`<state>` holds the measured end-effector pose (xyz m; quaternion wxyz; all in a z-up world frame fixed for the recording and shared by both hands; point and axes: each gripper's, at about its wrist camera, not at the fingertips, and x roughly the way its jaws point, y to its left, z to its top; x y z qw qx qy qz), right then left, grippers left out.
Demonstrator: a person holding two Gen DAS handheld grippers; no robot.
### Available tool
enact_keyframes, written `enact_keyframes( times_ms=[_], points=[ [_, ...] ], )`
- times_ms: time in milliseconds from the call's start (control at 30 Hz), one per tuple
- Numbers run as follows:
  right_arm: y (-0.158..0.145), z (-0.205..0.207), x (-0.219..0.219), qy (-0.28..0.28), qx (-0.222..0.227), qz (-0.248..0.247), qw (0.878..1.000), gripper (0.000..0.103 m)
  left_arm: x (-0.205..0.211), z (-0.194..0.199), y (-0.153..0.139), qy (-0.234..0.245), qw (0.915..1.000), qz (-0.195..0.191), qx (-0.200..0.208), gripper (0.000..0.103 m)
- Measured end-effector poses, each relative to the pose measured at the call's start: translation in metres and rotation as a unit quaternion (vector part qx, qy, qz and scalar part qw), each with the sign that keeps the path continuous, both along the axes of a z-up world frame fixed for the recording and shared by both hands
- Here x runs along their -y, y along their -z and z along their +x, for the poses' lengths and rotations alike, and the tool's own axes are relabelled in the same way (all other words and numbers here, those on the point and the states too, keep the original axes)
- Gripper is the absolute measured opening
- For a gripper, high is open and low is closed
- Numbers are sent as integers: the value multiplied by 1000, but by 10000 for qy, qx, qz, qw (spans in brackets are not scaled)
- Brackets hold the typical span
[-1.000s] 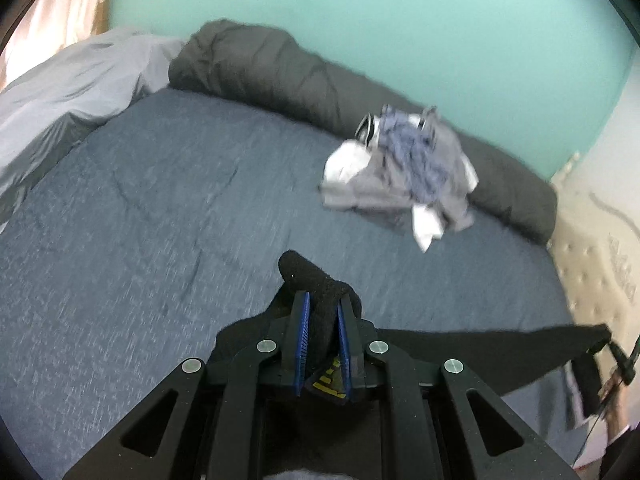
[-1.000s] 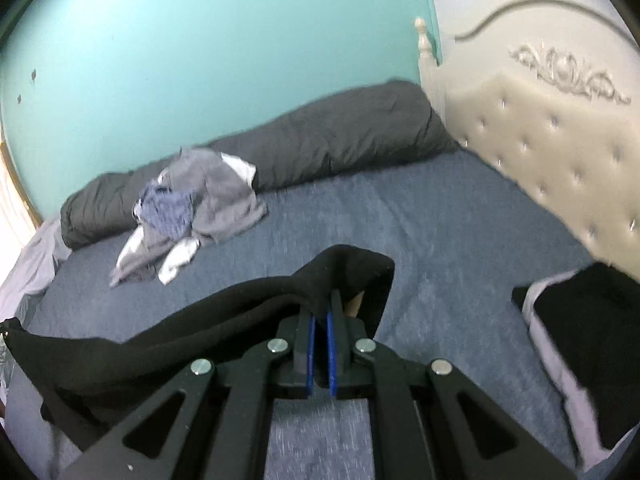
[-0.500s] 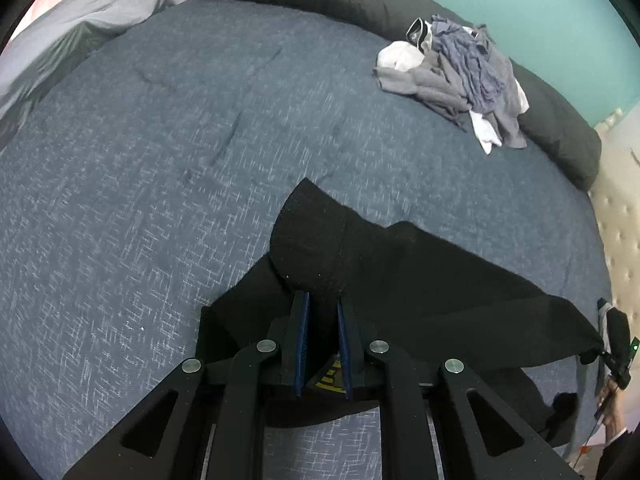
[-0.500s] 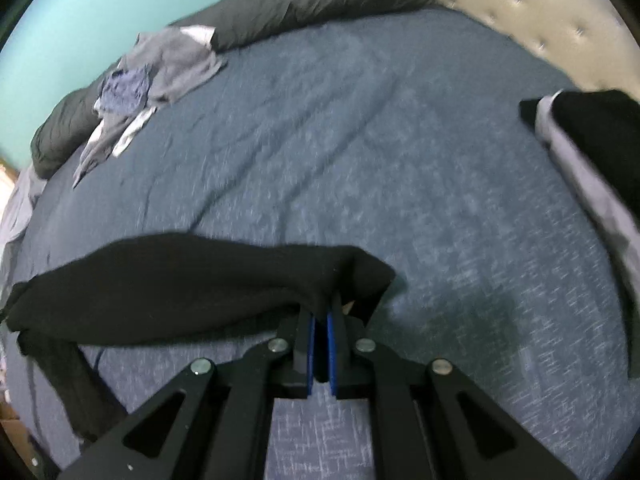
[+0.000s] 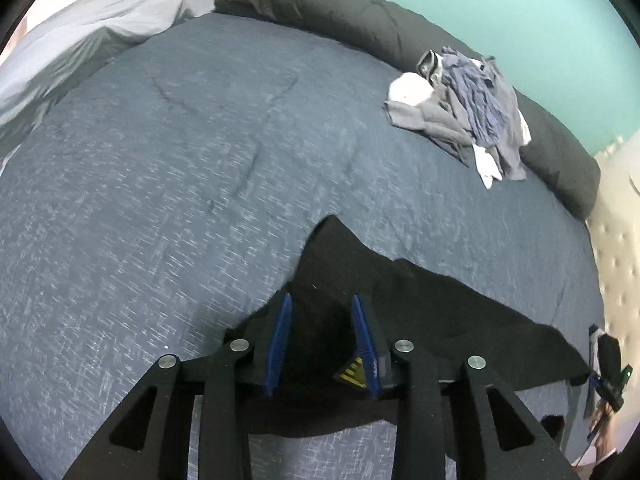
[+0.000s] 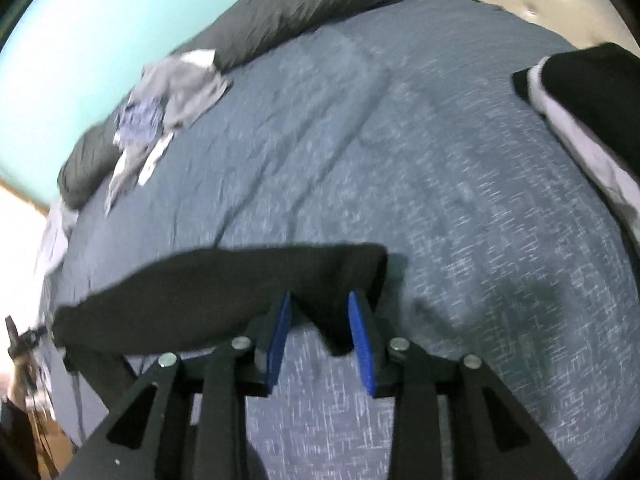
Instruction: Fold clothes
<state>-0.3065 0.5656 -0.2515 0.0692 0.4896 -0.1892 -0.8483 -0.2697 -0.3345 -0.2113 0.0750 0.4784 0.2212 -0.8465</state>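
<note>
Black garment (image 5: 420, 304) lies on bedspread (image 5: 180, 168) between both opened hand-held grippers.

Both claws are held low with fingers spread apart: the left claw (image 5: 320, 320) and the right claw (image 6: 320, 318), each angled downward.

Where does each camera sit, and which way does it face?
Left wrist: on the left gripper, jaws open, looking over the black garment toward the clothes pile.
Right wrist: on the right gripper, jaws open, facing the same bed; a folded stack at its right.
Both share the garment, pile and dark rolled blanket.
</note>
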Motion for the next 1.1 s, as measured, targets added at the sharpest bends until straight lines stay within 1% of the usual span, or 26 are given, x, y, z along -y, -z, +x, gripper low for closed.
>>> enact_keyframes(
  times_ms=[100, 167, 200, 267, 367, 467, 600, 633, 667, 767, 800, 833, 867, 933, 967, 1100],
  points=[
    [-6, -11, -10, 356, -176, -289, 9988, 34, 4, -5, 3, -78, 10000, 35, -48, 43],
    [-6, -20, -11, 456, -139, -327, 9983, 45, 3, -10, 6, -90, 10000, 37, -20, 45],
    [-4, -25, -10, 465, -76, -298, 9984, 46, 3, -13, 8, -78, 10000, 45, -29, 45],
    [4, -34, -9, 445, 121, -159, 9988, 46, 3, -19, 11, -43, 10000, 64, -62, 47],
    [22, -44, -7, 524, 404, -5, 9978, 47, 1, -30, 19, 34, 10000, 12, 23, 51],
    [46, -51, -6, 556, 673, -130, 9961, 47, 0, -39, 26, 106, 9999, -43, 62, 51],
    [63, -57, 6, 394, 682, -114, 9968, 47, 2, -44, 37, 136, 9998, -16, 110, 50],
    [65, -57, 9, 349, 667, -70, 9971, 41, 2, -46, 39, 148, 9998, -6, 120, 50],
    [65, -57, 11, 315, 626, -42, 9975, 28, 2, -46, 40, 165, 9998, -10, 105, 49],
    [63, -56, 14, 239, 485, 48, 9985, 14, 0, -47, 40, 222, 9997, -43, 31, 38],
    [61, -55, 15, 199, 442, 101, 9988, 13, 0, -47, 39, 229, 9997, -69, 12, 28],
    [58, -55, 16, 163, 396, 155, 9990, 11, -1, -47, 38, 237, 9997, -94, -7, 21],
    [54, -54, 18, 148, 334, 213, 9991, 10, -1, -47, 36, 243, 9996, -103, -28, 12],
    [44, -53, 18, 173, 174, 314, 9992, 9, -2, -47, 29, 263, 9995, -135, -102, 8],
    [38, -53, 18, 186, 92, 361, 9991, 8, -3, -46, 25, 277, 9994, -159, -143, 2],
    [14, -54, 20, 217, -209, 424, 9986, 7, -7, -46, 11, 377, 9987, -236, -247, 2]
  ],
)
